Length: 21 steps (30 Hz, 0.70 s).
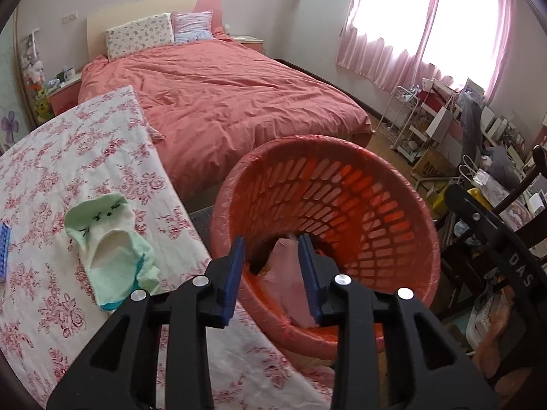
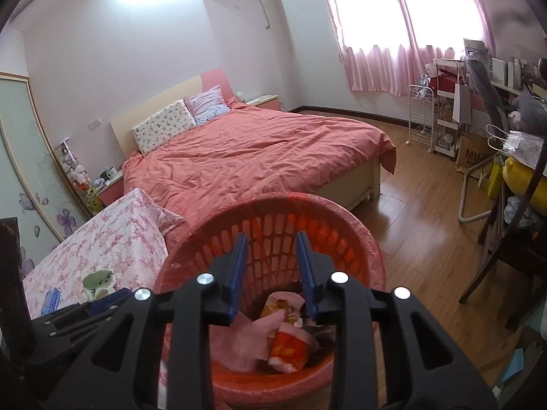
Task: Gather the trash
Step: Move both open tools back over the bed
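Note:
A red slotted basket (image 1: 324, 143) lined with a red bag stands beside the cloth-covered table. Crumpled trash lies in its bottom: a pink sheet (image 2: 239, 341) and an orange and yellow wrapper (image 2: 290, 345). My left gripper (image 1: 271, 242) hangs open over the basket's near rim with nothing between its blue pads; the pink sheet (image 1: 283, 273) shows below the gap. My right gripper (image 2: 271, 239) is also open and empty, above the basket (image 2: 290, 198) opening. A pale green sock (image 1: 109, 239) with a stitched face lies on the table; in the right wrist view the sock (image 2: 99, 282) is at the lower left.
The table (image 1: 51, 157) has a pink floral cloth, and a blue object (image 1: 3, 249) lies at its left edge. A bed with a coral cover (image 1: 222, 95) lies behind. A dark chair (image 2: 506, 256), wire shelves (image 2: 420, 116), bags and clutter crowd the right side on the wooden floor (image 2: 420, 205).

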Motion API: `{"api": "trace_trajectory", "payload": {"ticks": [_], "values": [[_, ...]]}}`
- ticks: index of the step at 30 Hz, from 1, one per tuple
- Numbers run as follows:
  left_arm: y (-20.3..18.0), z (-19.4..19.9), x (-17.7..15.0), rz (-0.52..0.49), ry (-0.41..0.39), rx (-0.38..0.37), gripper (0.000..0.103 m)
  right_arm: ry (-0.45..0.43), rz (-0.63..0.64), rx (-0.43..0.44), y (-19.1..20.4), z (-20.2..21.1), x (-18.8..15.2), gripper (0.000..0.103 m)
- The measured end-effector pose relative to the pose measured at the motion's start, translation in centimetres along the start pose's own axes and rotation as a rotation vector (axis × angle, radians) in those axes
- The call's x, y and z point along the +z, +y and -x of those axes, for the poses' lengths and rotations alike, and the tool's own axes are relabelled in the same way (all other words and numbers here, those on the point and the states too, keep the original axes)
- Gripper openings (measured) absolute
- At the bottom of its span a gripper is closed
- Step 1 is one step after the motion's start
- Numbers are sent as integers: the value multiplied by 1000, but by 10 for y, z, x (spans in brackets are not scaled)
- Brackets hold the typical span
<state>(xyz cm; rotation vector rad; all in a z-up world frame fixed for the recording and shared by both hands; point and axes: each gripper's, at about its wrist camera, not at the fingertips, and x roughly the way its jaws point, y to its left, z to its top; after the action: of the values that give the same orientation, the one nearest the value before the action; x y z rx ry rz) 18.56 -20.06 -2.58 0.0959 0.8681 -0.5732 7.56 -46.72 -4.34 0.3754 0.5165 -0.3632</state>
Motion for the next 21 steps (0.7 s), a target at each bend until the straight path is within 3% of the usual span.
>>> {"api": "trace_trajectory", "payload": {"ticks": [11, 21], "values": [[40, 33, -6, -9, -57, 105, 42, 15, 52, 14, 23, 7, -3, 30], [127, 73, -20, 94, -95, 244, 50, 67, 178, 105, 97, 4, -20, 30]]}}
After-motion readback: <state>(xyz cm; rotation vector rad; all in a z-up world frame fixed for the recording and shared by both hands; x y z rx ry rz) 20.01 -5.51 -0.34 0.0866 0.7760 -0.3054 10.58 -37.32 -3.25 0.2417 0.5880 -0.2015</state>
